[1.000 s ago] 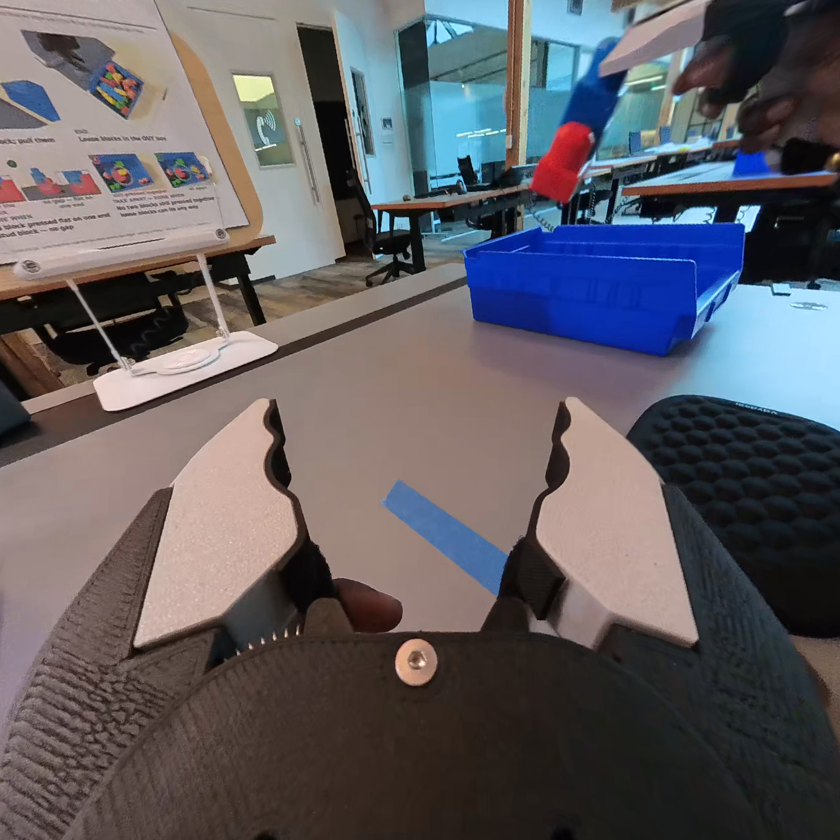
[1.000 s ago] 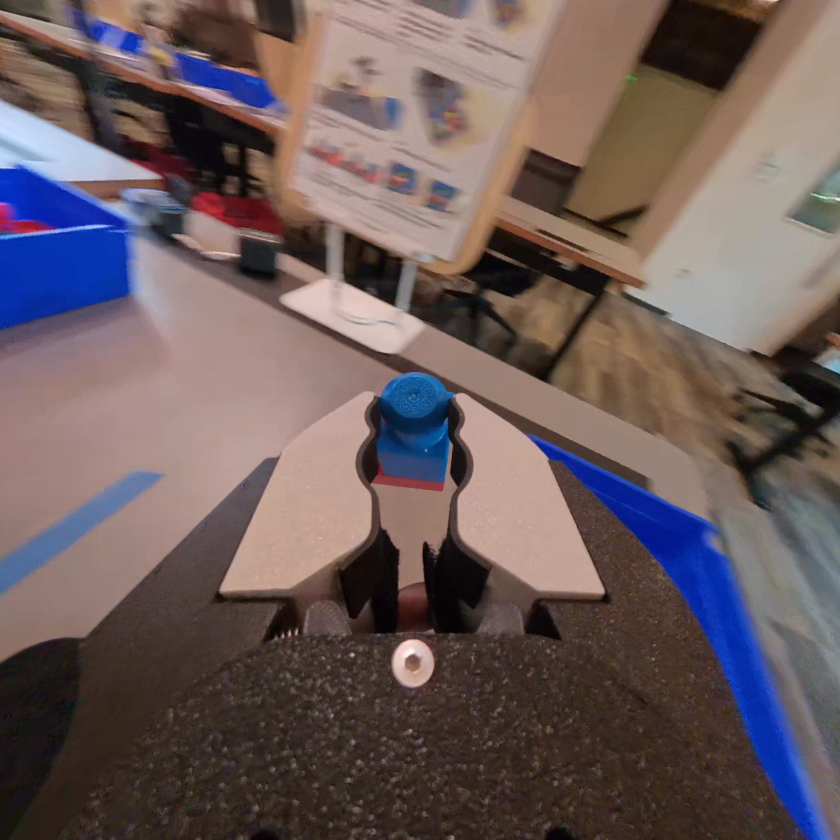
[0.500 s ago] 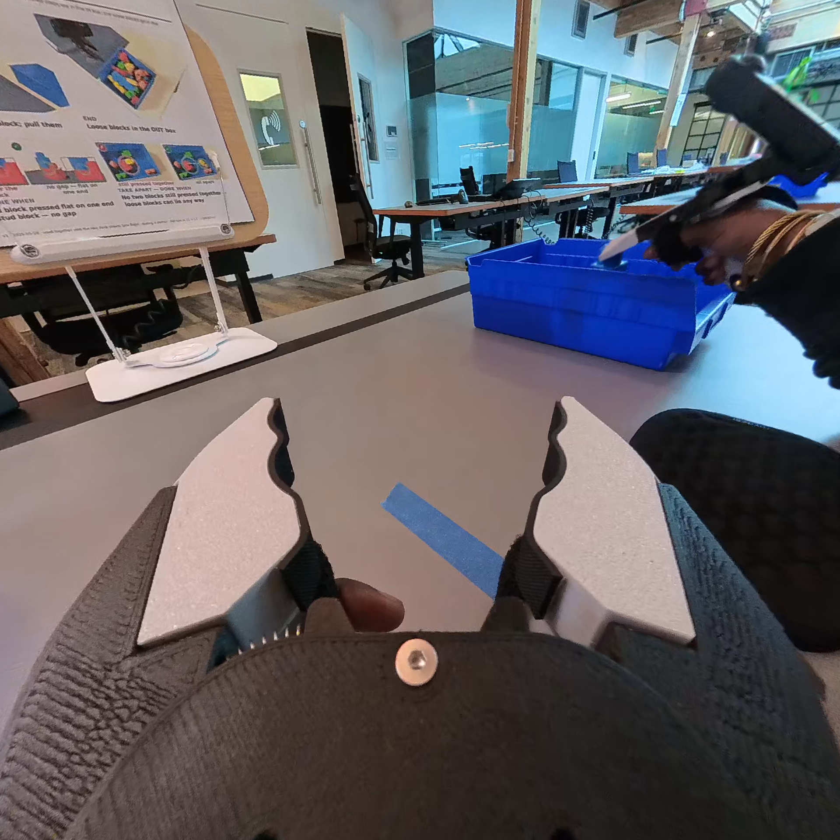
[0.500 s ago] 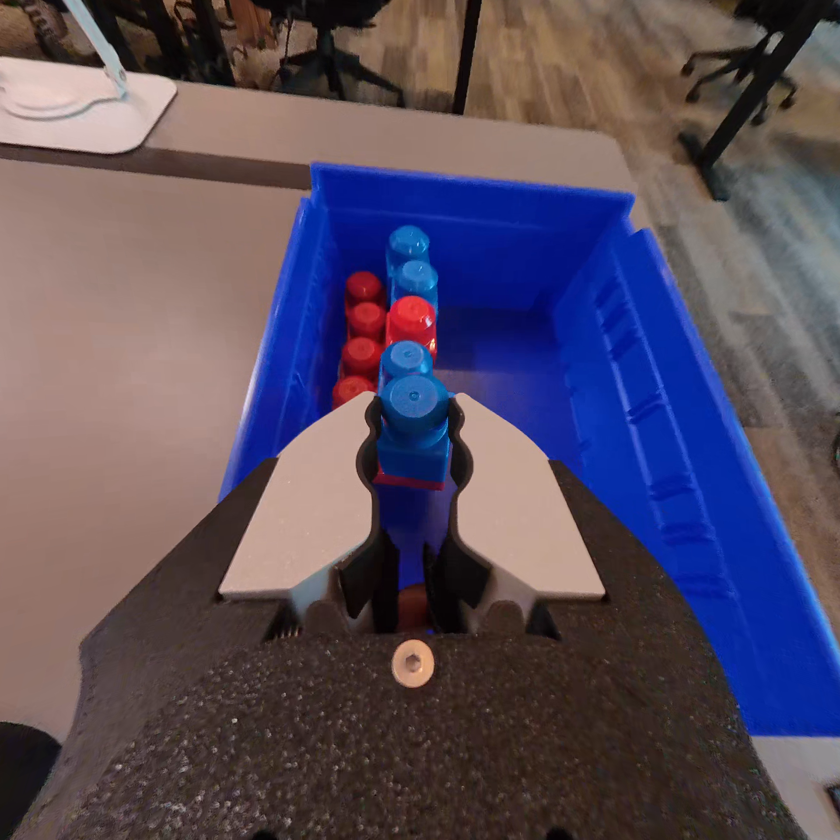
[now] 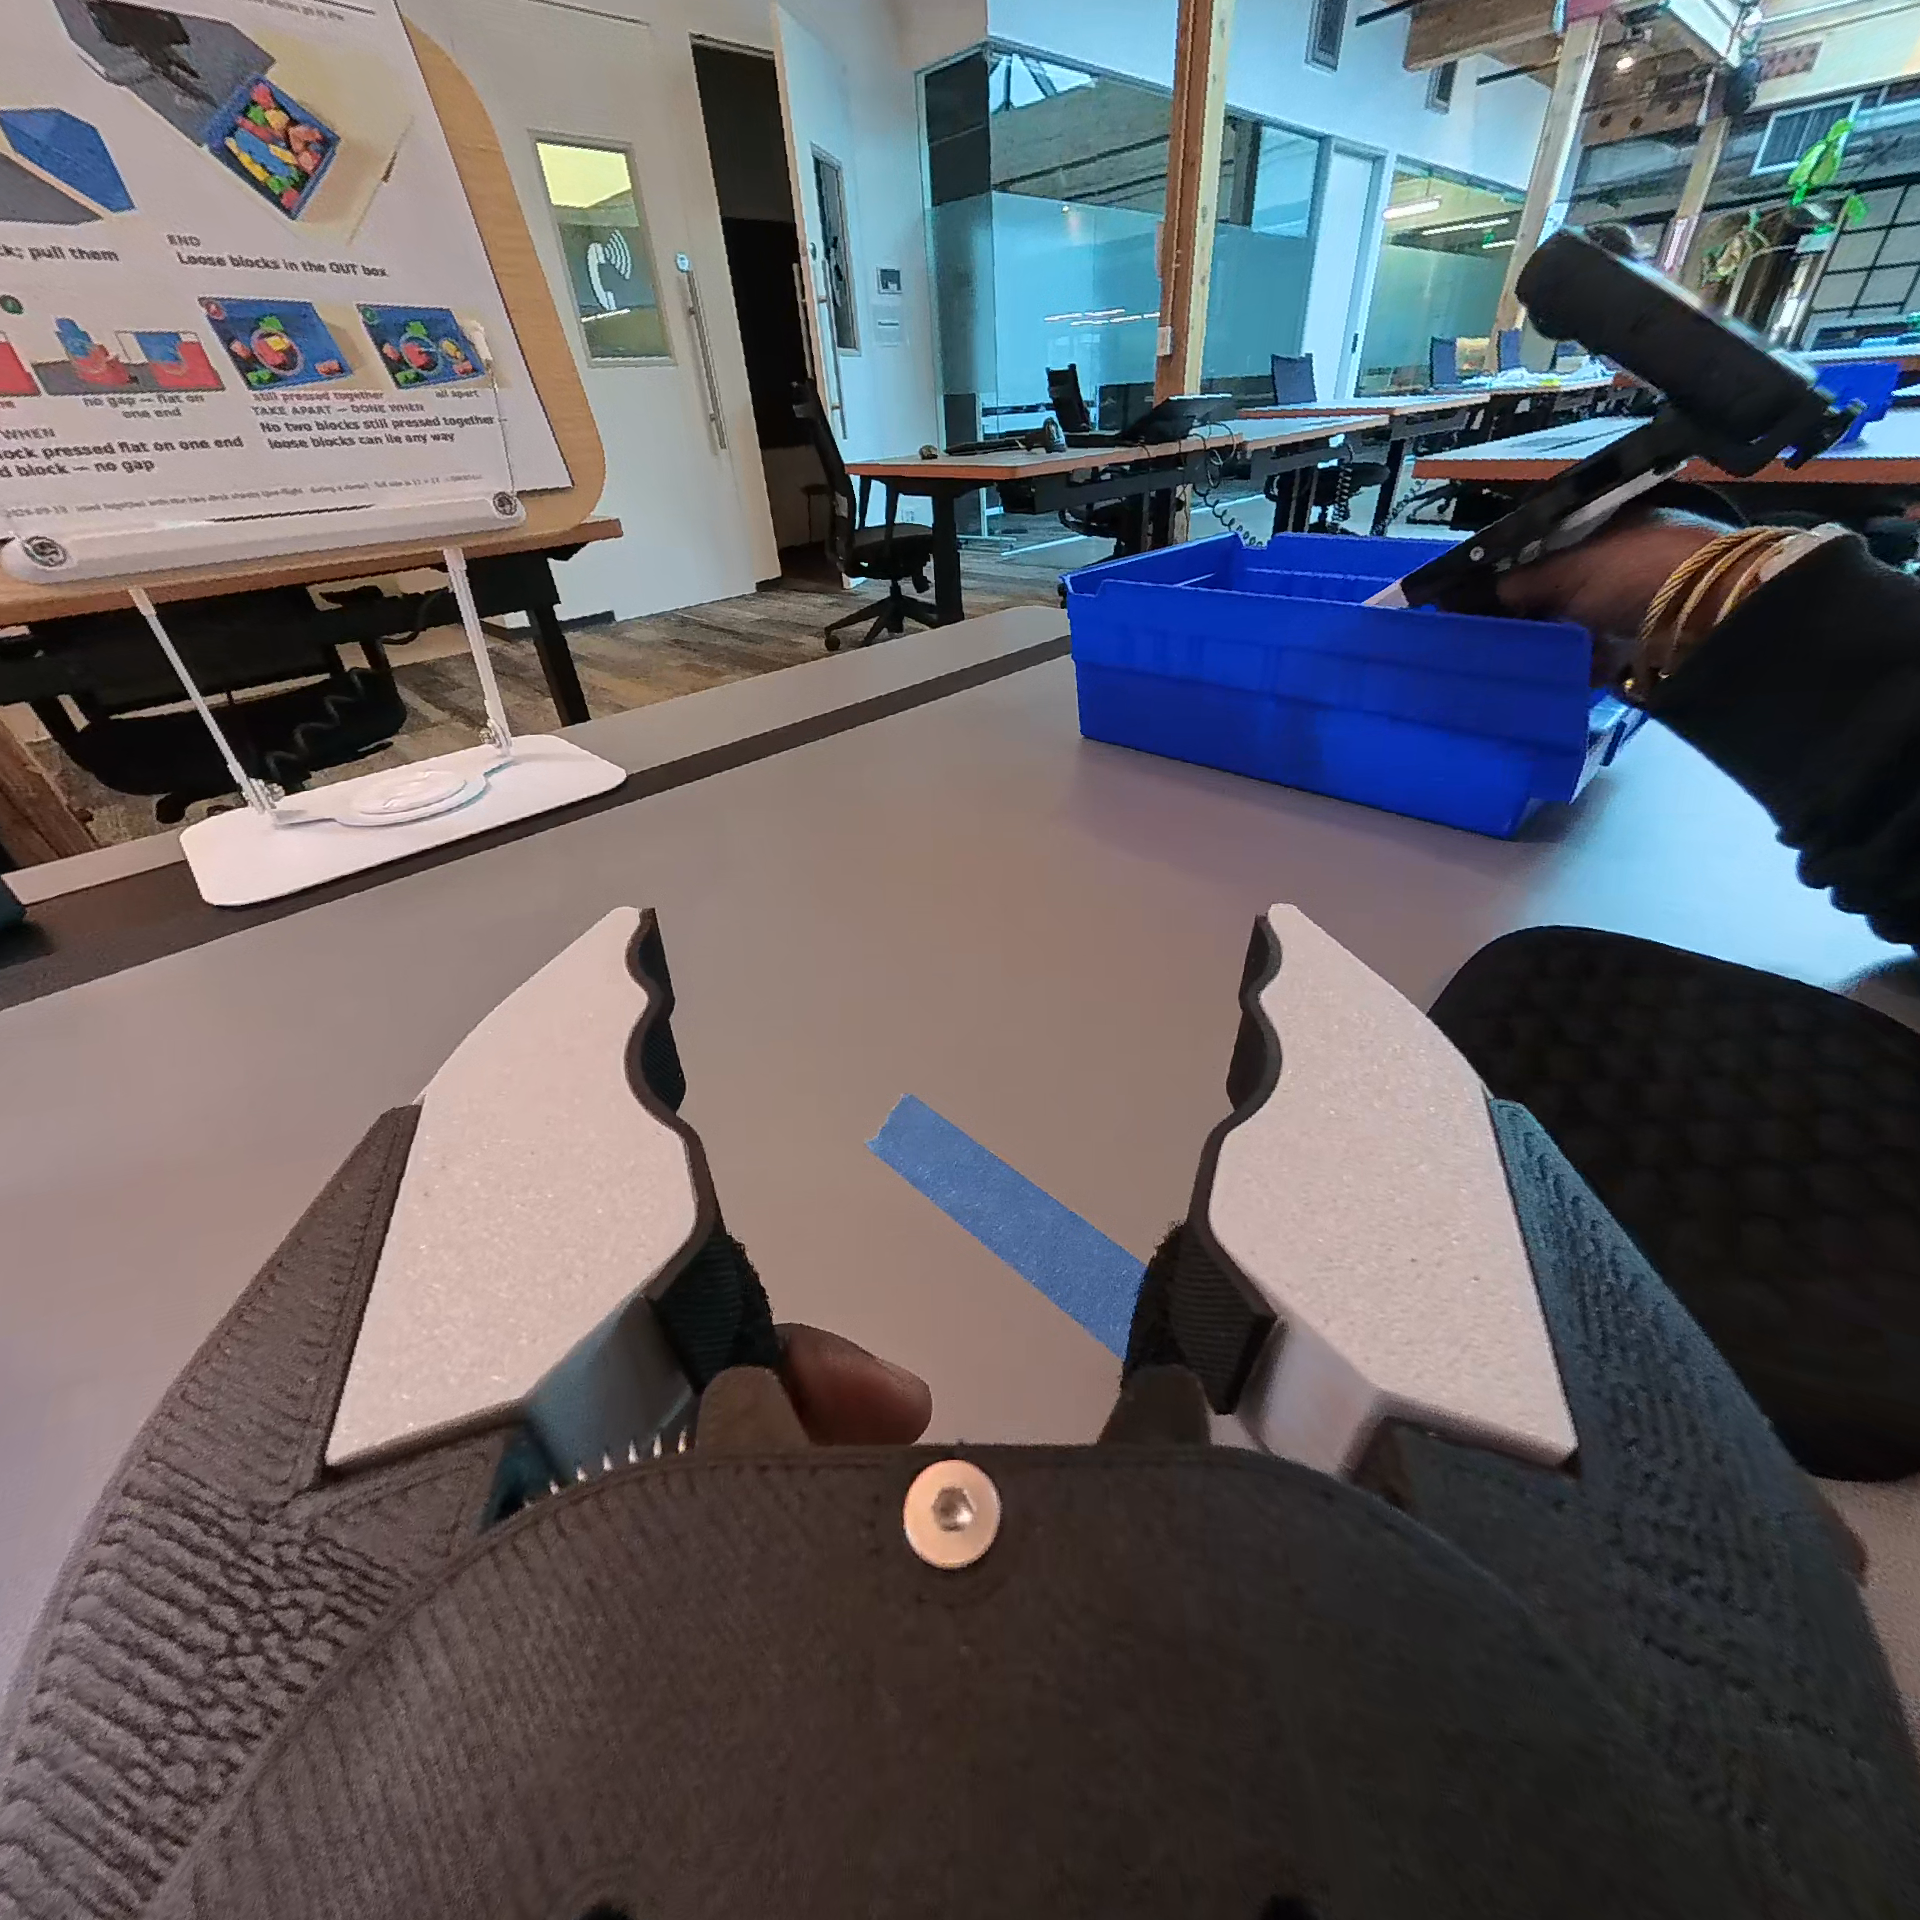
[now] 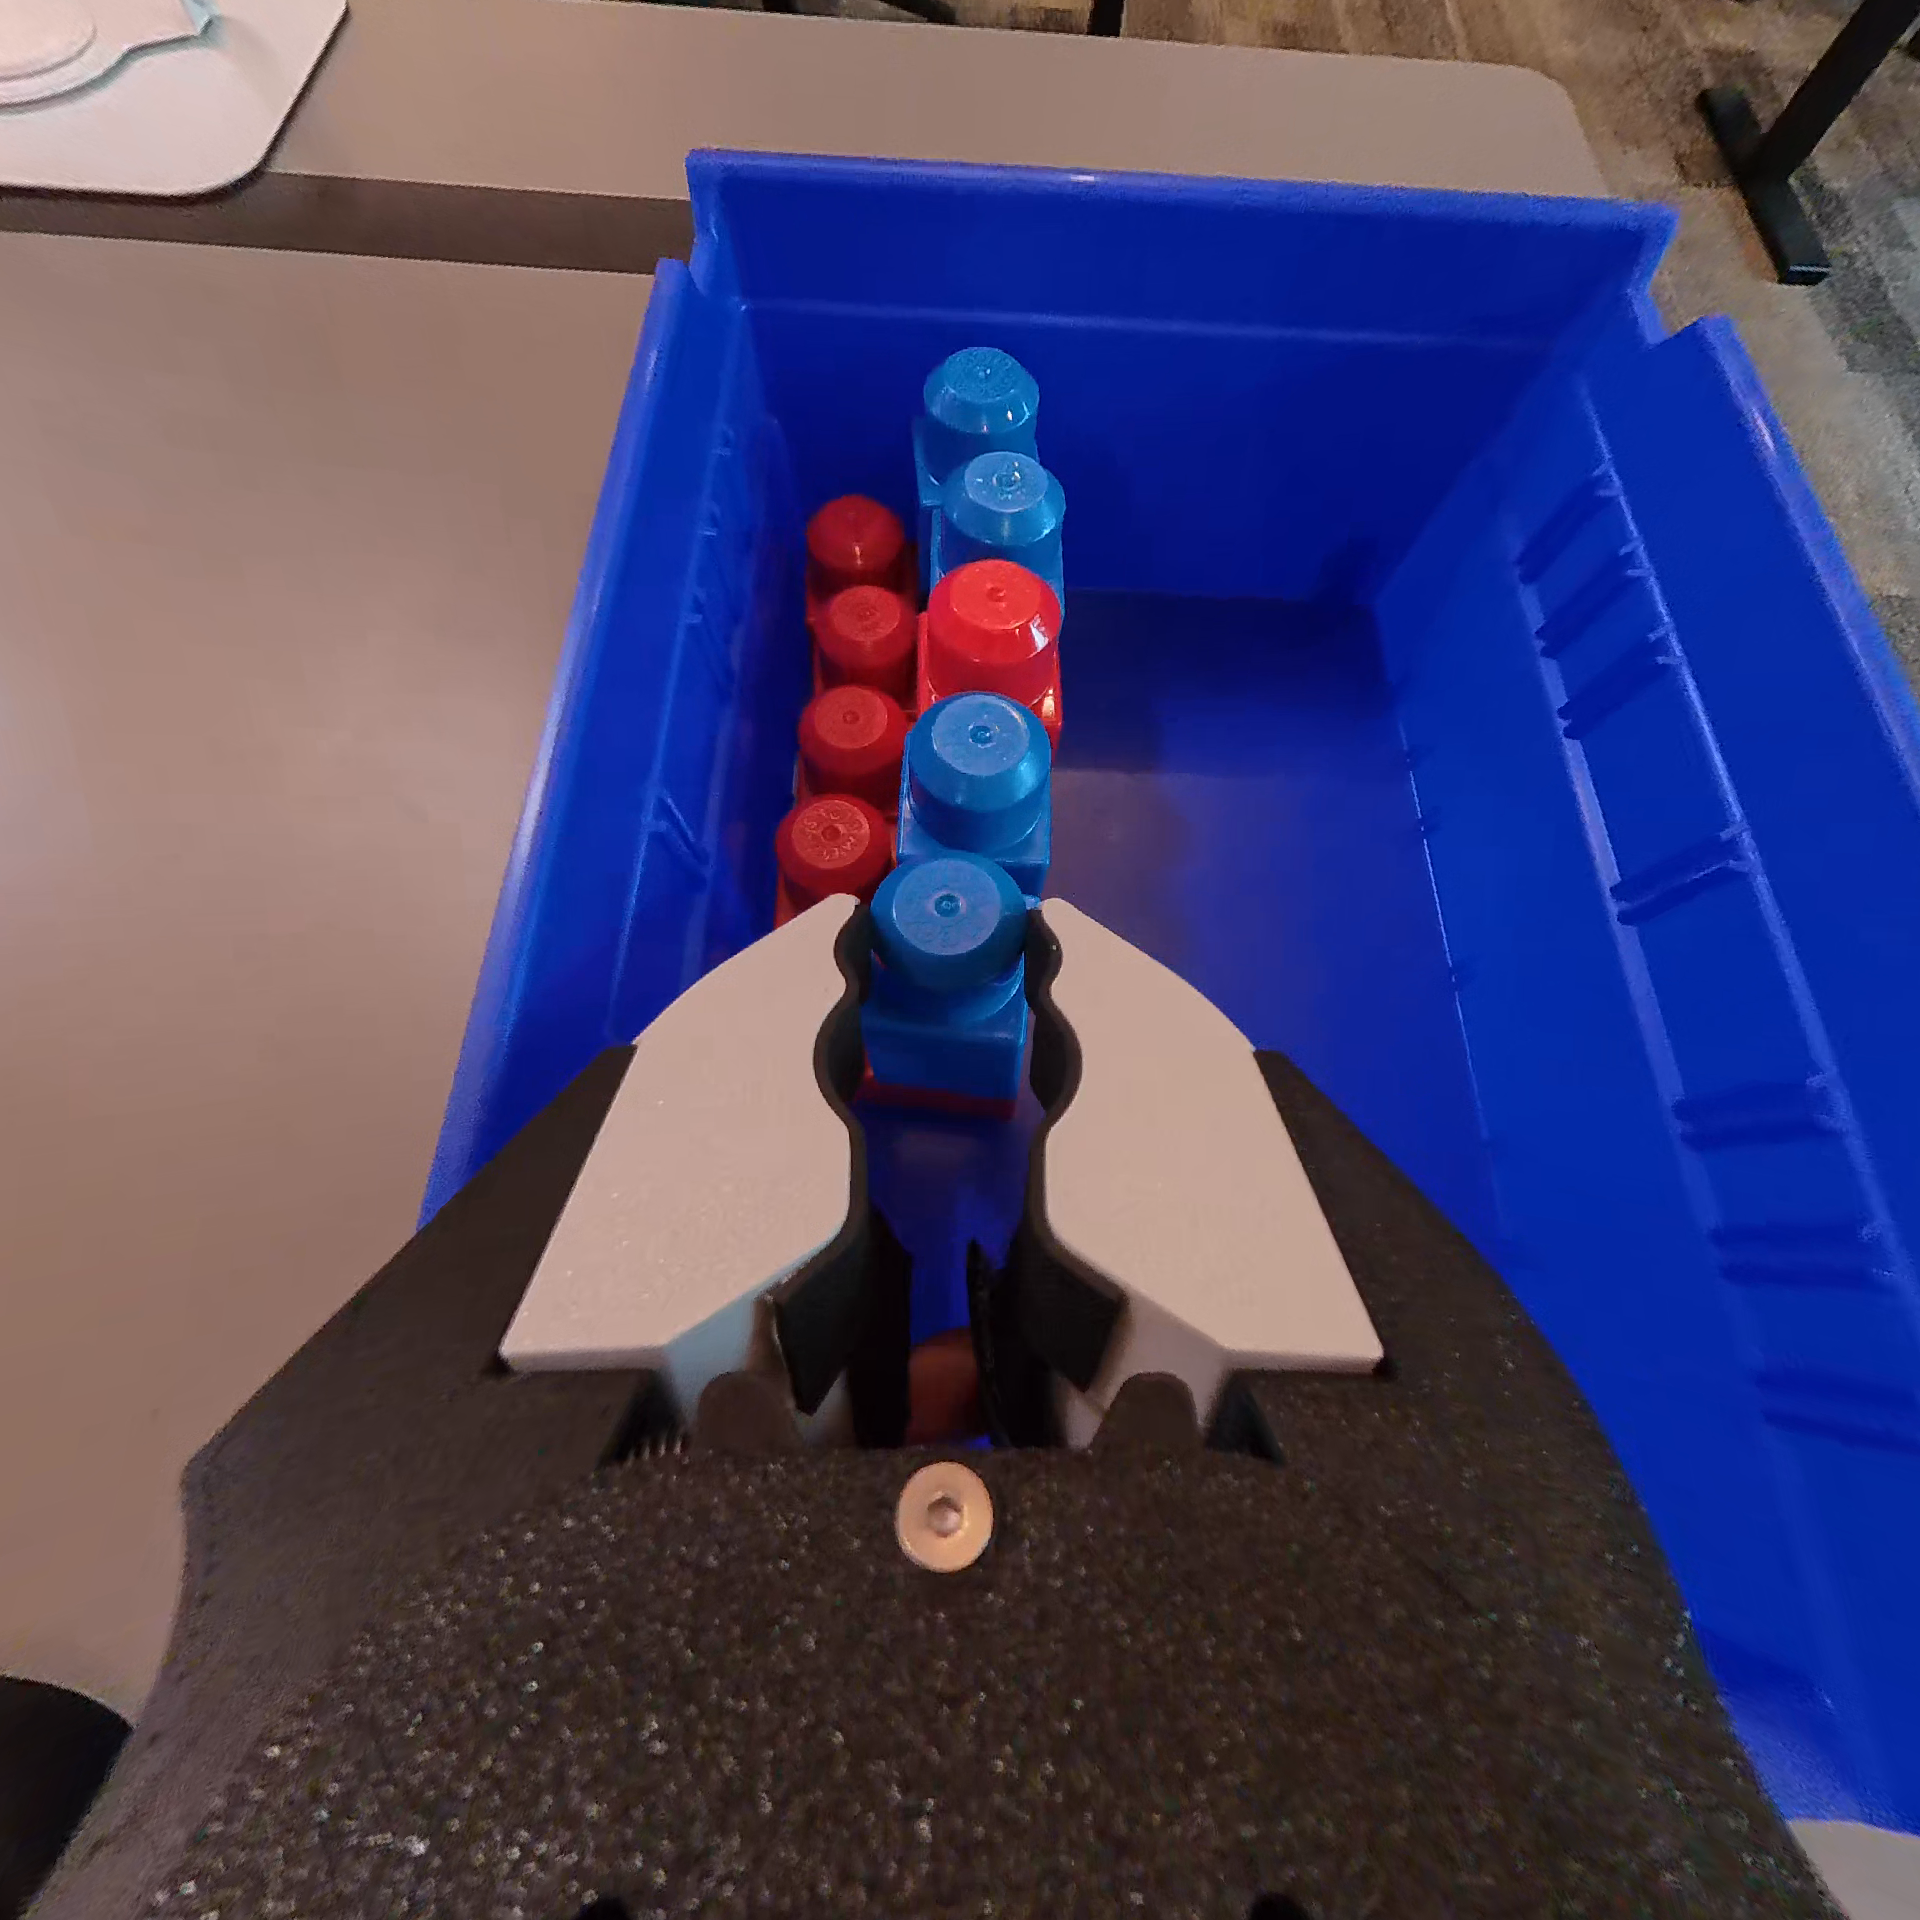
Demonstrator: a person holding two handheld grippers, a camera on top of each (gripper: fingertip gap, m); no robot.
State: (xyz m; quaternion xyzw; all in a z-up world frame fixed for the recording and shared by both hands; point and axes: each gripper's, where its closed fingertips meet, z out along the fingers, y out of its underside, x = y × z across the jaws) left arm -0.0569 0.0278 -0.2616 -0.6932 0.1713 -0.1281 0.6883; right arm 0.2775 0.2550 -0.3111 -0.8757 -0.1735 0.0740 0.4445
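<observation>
Left gripper (image 5: 954, 997) over grey table (image 5: 883, 883), fingers (image 5: 540, 1164) spread wide, nothing between them. Strip of blue tape (image 5: 1003, 1216) lies on the table between the fingers, apart from both. Black textured pad (image 5: 1714, 1164) just beside the right-hand finger. Blue bin (image 5: 1320, 696) farther off to the right on the table. Right gripper (image 5: 1387, 597), held by a hand (image 5: 1569, 592) in a dark sleeve, reaches into the bin from the right; its fingertips are hidden behind the bin wall. White stand (image 5: 395, 805) with an instruction sheet (image 5: 239, 249) at far left.

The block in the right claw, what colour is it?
Blue block, with a red piece under it; the right wrist view shows it best.
</observation>
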